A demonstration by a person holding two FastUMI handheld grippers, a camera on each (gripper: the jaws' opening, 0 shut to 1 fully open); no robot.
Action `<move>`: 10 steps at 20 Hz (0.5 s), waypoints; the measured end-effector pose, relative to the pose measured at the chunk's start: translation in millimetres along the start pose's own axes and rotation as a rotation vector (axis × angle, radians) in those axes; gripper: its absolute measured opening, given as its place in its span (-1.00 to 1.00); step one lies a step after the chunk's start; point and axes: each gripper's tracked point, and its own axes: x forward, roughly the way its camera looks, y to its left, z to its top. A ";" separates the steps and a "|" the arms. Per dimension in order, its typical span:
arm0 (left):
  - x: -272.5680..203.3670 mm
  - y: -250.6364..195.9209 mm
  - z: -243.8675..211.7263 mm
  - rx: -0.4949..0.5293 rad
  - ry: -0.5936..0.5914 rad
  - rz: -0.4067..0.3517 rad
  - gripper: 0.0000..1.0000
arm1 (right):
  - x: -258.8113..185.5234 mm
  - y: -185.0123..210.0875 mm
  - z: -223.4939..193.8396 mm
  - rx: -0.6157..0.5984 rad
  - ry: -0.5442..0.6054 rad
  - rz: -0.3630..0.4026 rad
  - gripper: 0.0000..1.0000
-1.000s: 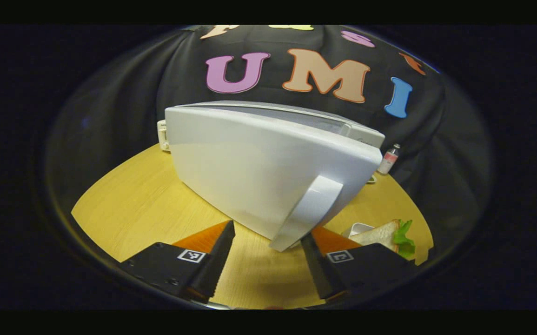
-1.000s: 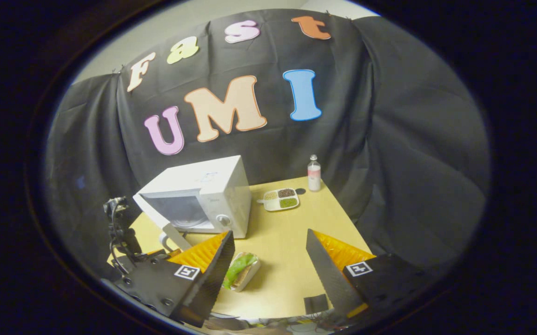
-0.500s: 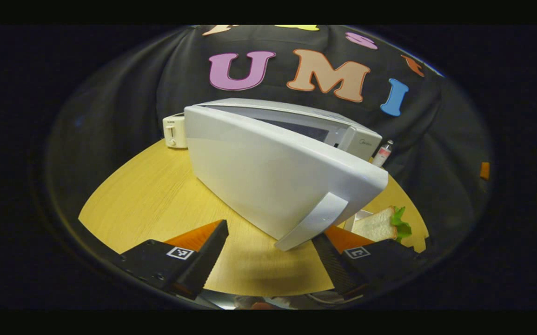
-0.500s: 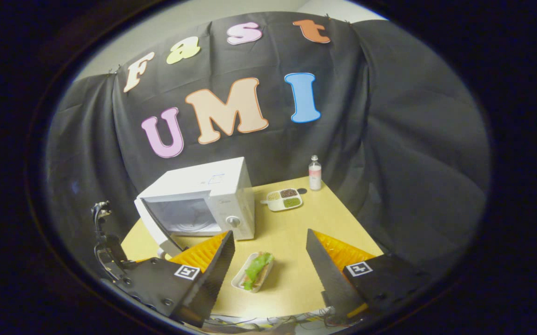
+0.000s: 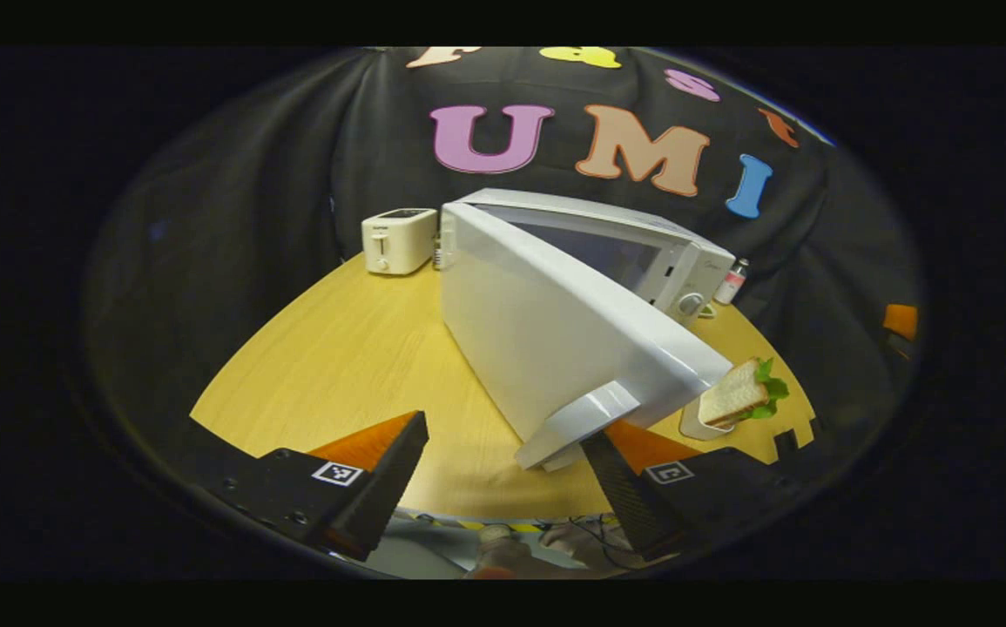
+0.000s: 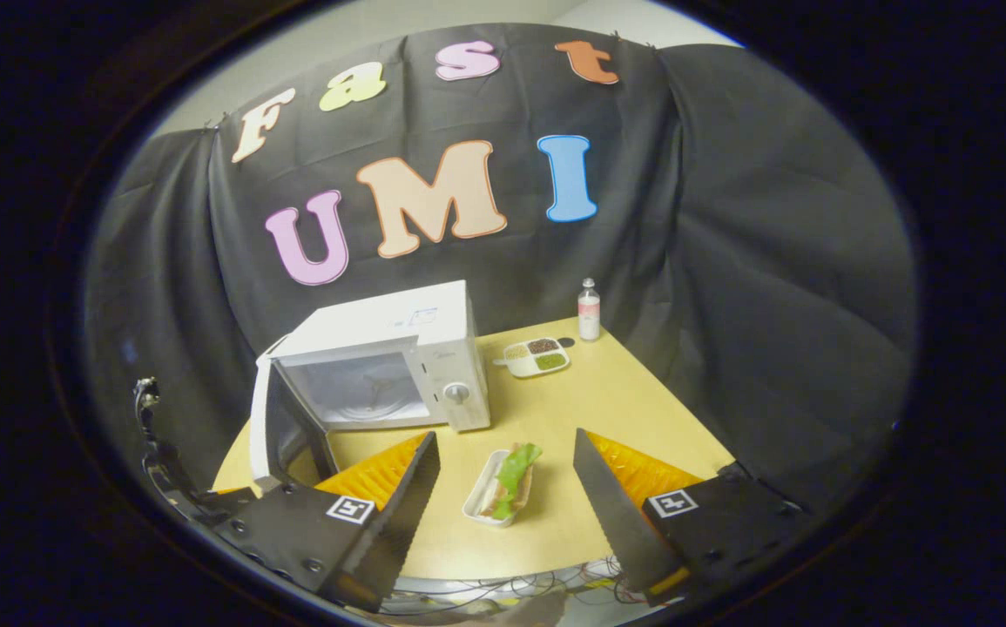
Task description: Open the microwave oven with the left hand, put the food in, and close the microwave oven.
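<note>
The white microwave [image 6: 398, 348] stands on the wooden table [image 6: 607, 409] with its door [image 5: 555, 340] swung wide open and the turntable inside showing. In the left gripper view the door's handle [image 5: 577, 422] sits between the fingers of my left gripper [image 5: 504, 431], close against the right finger; the jaws are open and do not clamp it. A sandwich with lettuce lies in a small white tray [image 6: 503, 481] in front of the microwave. My right gripper [image 6: 506, 440] hovers open above and before the sandwich [image 5: 738, 394], holding nothing.
A white toaster [image 5: 396, 239] stands at the back left of the table. A divided dish of grains [image 6: 537, 355] and a small bottle [image 6: 589, 309] stand to the right of the microwave. Cables hang below the table's front edge.
The microwave door has swung further open as my left gripper drew back with the handle between its fingers. The right gripper has shifted so that the sandwich lies centred between its fingers.
</note>
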 end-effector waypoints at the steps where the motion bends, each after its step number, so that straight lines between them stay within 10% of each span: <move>1: -4.1 10.6 -1.2 -0.010 0.001 0.013 1.00 | -3.0 5.0 -3.7 0.000 0.003 0.001 0.95; 10: -35.9 102.8 -7.8 -0.097 -0.013 0.130 1.00 | -6.8 35.1 -34.6 0.020 0.037 0.028 0.95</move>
